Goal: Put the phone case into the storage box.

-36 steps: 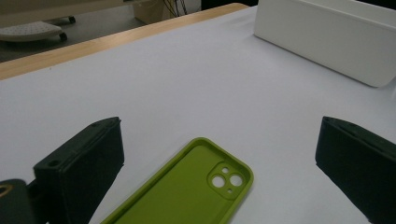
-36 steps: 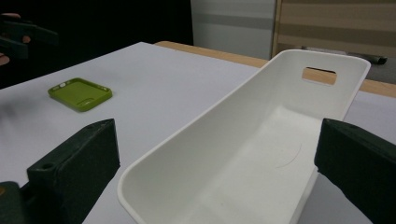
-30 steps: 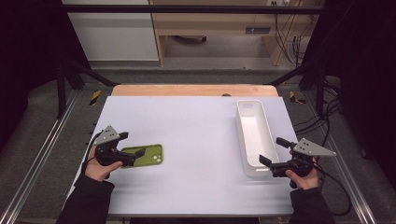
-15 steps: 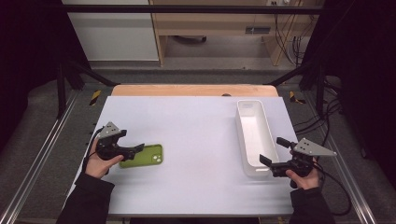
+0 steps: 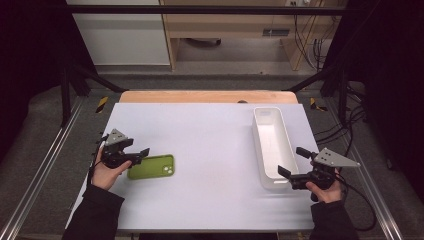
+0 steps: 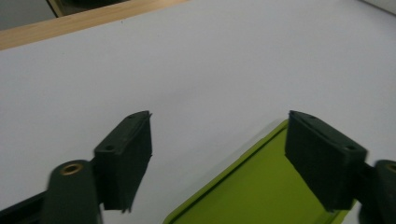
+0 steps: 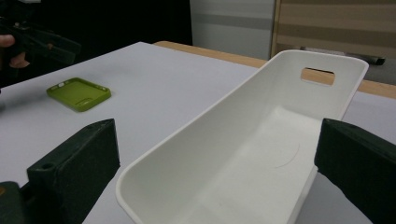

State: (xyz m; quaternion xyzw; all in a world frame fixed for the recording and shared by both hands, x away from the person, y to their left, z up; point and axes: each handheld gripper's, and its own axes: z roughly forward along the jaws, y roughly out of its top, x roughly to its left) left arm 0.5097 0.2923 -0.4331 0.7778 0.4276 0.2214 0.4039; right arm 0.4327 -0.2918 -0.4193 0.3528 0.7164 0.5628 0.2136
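The left hand comes in from the counter's 7 o'clock corner, sleeve dark, holding the left tongs low and pointed toward 3 o'clock. Its jaws stand wide apart and grip nothing; in the left gripper view one jaw hangs over the near end of the green phone case, the other over bare counter. The case is a flat, rounded rectangle of matte lime plastic with a raised lip, lying on the smooth white counter just beside the tongs, at about 8 o'clock.

The right hand enters at 5 o'clock, its right tongs aimed toward 10 o'clock, jaws spread wide and empty on either side of the near end of the white tray. This tray is long, narrow, smooth plastic with rounded corners and a slot handle in its far wall, lying at 3 o'clock.
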